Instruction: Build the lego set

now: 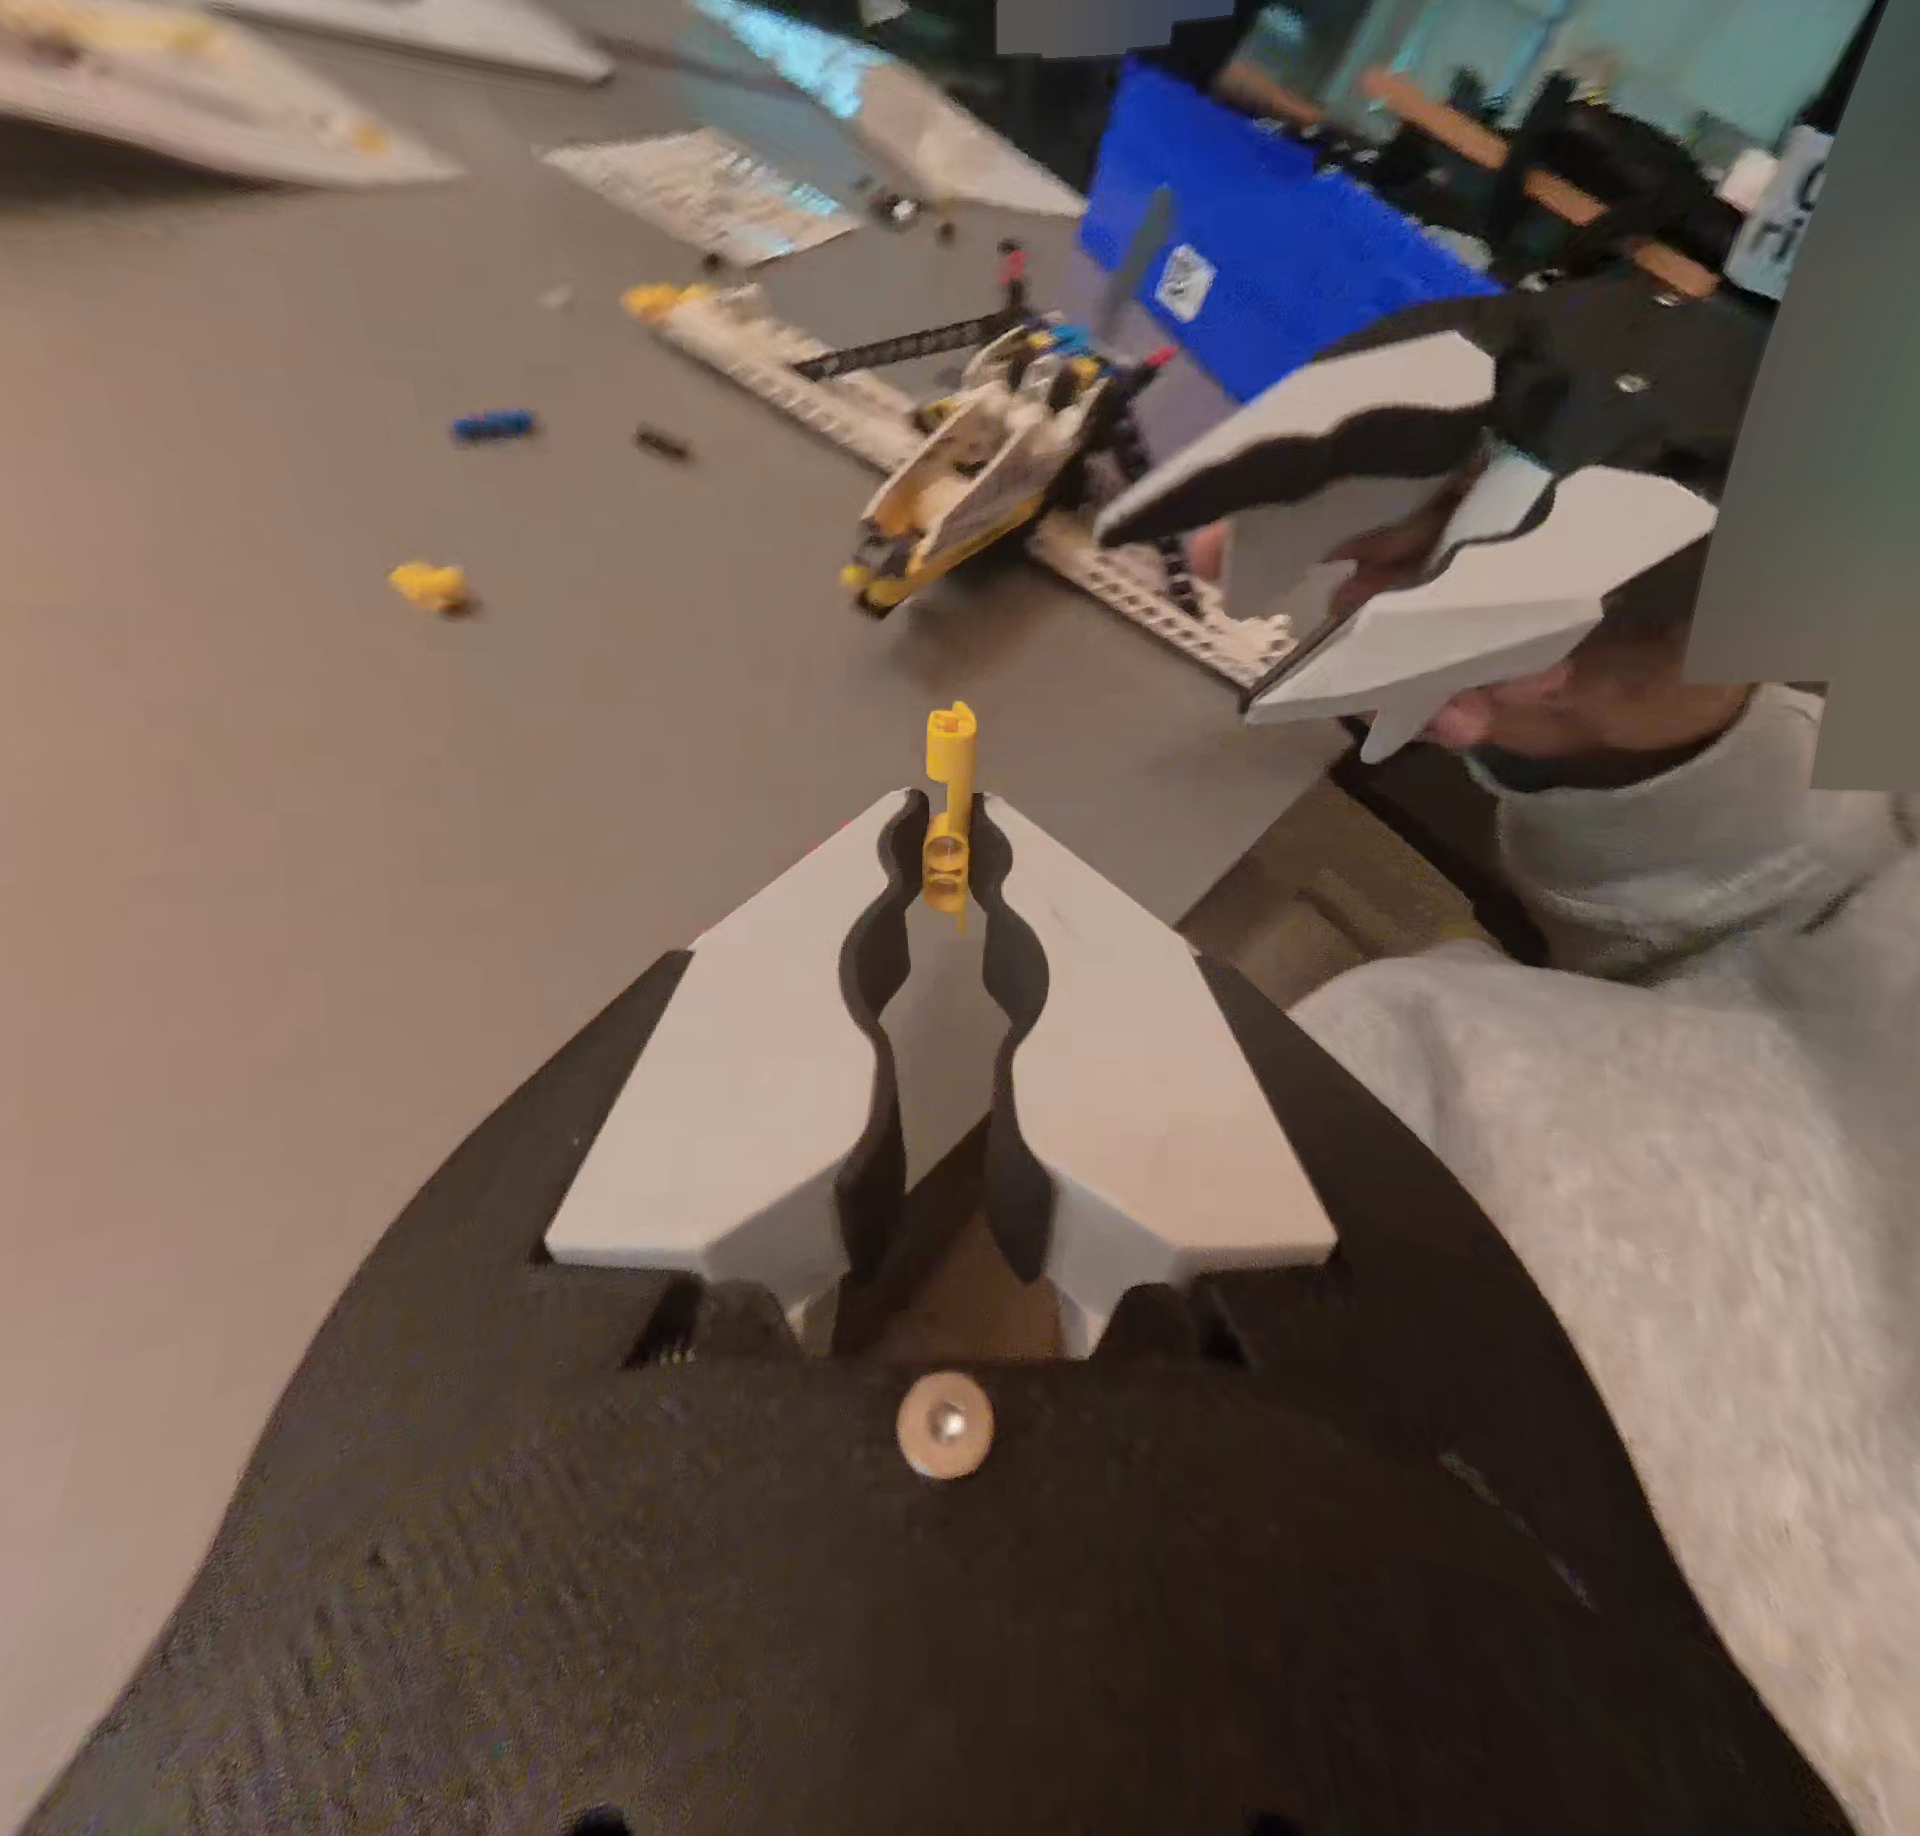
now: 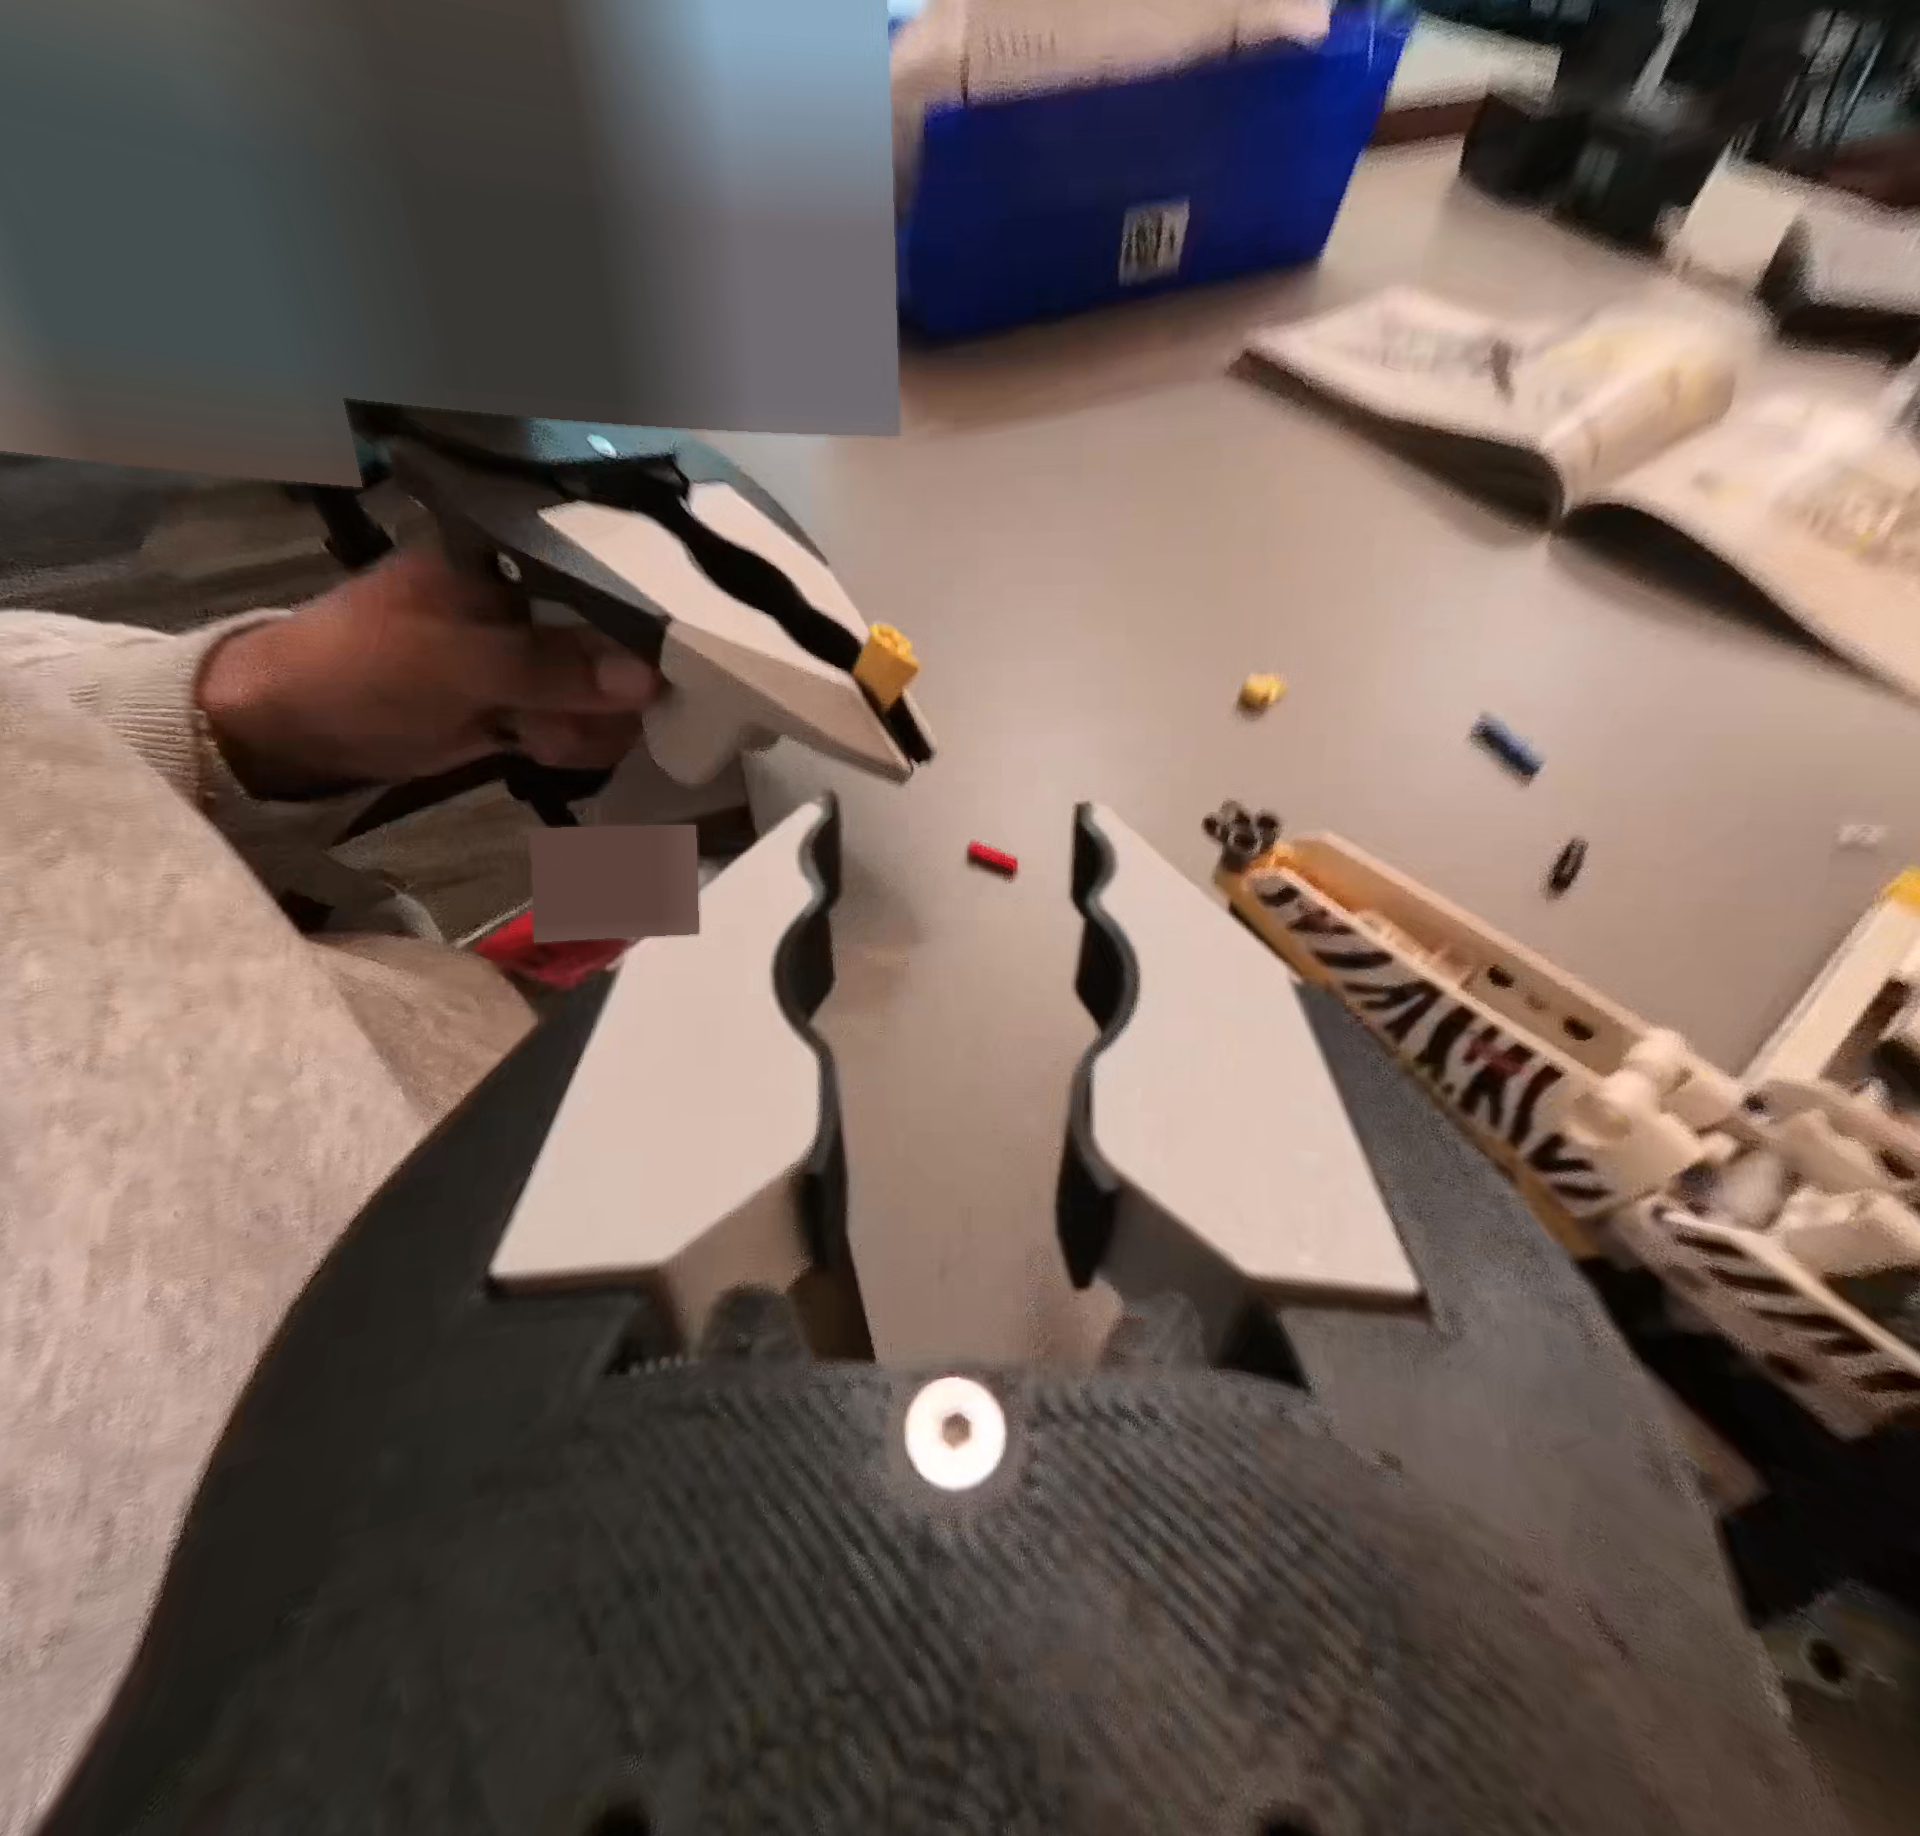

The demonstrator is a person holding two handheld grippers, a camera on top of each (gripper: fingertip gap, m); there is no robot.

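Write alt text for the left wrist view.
The left gripper is shut on a small yellow piece, held above a grey table. Beyond it lie a half-built yellow and white model and loose pieces; the right gripper, open, comes in from the right.

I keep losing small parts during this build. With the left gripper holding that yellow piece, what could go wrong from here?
1. The left gripper pinches the yellow piece only at its tips, with much of it sticking out; a knock could twist it loose.
2. The open right gripper is near the model; a careless sweep could shove it.
3. The red pin and other loose bits lie on the table and could get swept away.
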